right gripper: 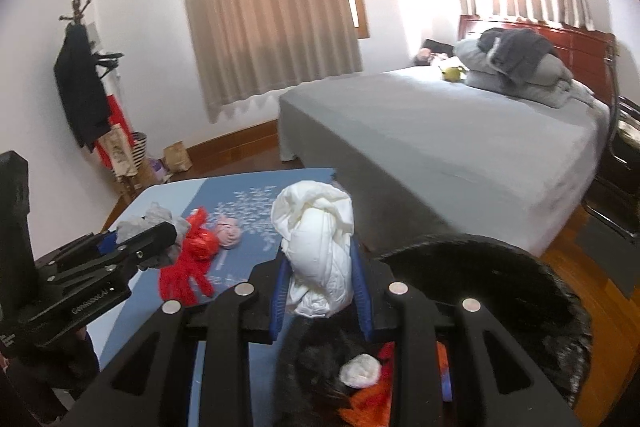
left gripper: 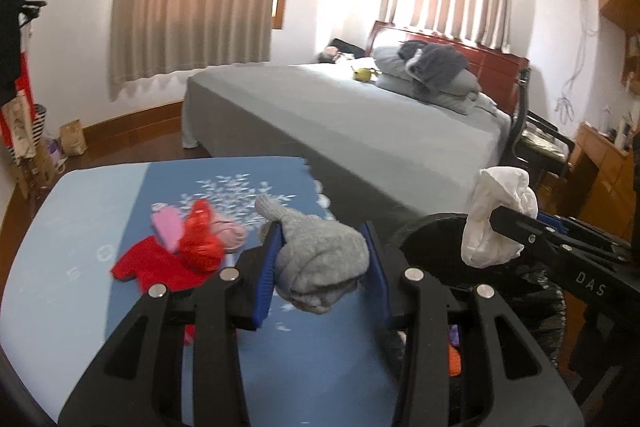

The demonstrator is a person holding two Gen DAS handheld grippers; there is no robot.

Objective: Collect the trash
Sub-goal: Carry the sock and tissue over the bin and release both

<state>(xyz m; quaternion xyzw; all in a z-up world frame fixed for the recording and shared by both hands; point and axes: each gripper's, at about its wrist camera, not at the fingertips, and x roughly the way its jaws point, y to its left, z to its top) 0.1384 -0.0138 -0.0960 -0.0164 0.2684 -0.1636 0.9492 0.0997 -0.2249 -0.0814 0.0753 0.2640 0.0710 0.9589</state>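
1. Grey knitted fabric, a balled bundle (left gripper: 320, 259), sat pinched between the blue pads of the left gripper (left gripper: 322, 259), held above the blue patterned table (left gripper: 80, 227).
2. The right gripper (right gripper: 320, 267) was clamped on a crumpled white wad (right gripper: 316, 251), raised near the rim of the black-lined bin (right gripper: 500, 267), which stood just beside the table.
3. Inside the bin, a white ball (right gripper: 360, 369) and red and orange scraps already lay, so I judged part of the collecting done.
4. Left on the table were a red piece (left gripper: 160, 263), a shiny red clump (left gripper: 200, 243), a pink strip (left gripper: 166, 231) and a pale pink ball (left gripper: 230, 237).
5. Both held bundles had not yet been dropped in; the task seemed roughly midway.
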